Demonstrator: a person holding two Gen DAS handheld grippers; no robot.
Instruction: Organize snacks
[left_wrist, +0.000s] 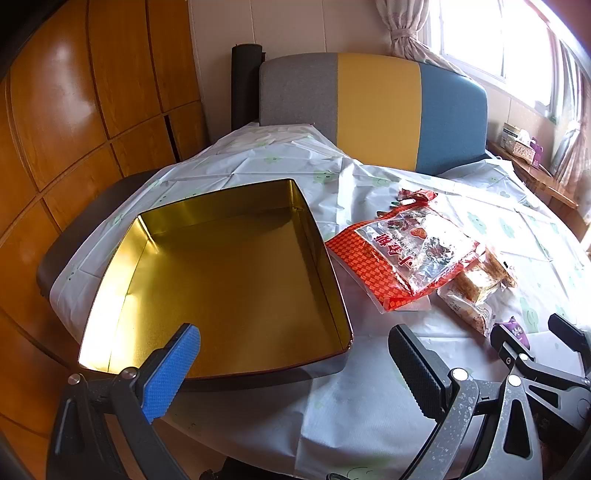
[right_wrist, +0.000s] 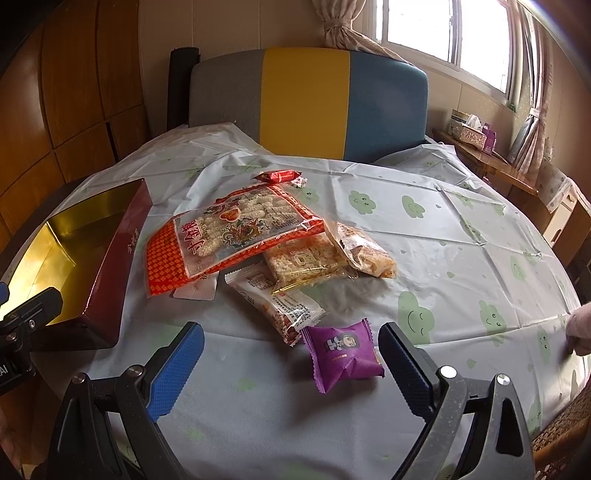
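An empty gold-lined tin (left_wrist: 229, 280) with dark red sides (right_wrist: 110, 273) sits on the table's left. My left gripper (left_wrist: 295, 354) is open and empty over its near right corner. Snacks lie piled to the tin's right: a big orange-red bag (right_wrist: 225, 236) (left_wrist: 402, 258), a rice cracker pack (right_wrist: 306, 264), a clear pack (right_wrist: 364, 247), a white pack (right_wrist: 280, 302) and a small red wrapper (right_wrist: 279, 176). A purple packet (right_wrist: 341, 354) lies nearest. My right gripper (right_wrist: 291, 350) is open and empty just before it; it also shows in the left wrist view (left_wrist: 539, 332).
A pale tablecloth (right_wrist: 443, 229) with green clouds covers the round table. A grey, yellow and blue chair back (right_wrist: 310, 99) stands behind it. Wooden cabinets (left_wrist: 74, 110) are at the left. A side shelf with boxes (right_wrist: 469, 129) is under the window.
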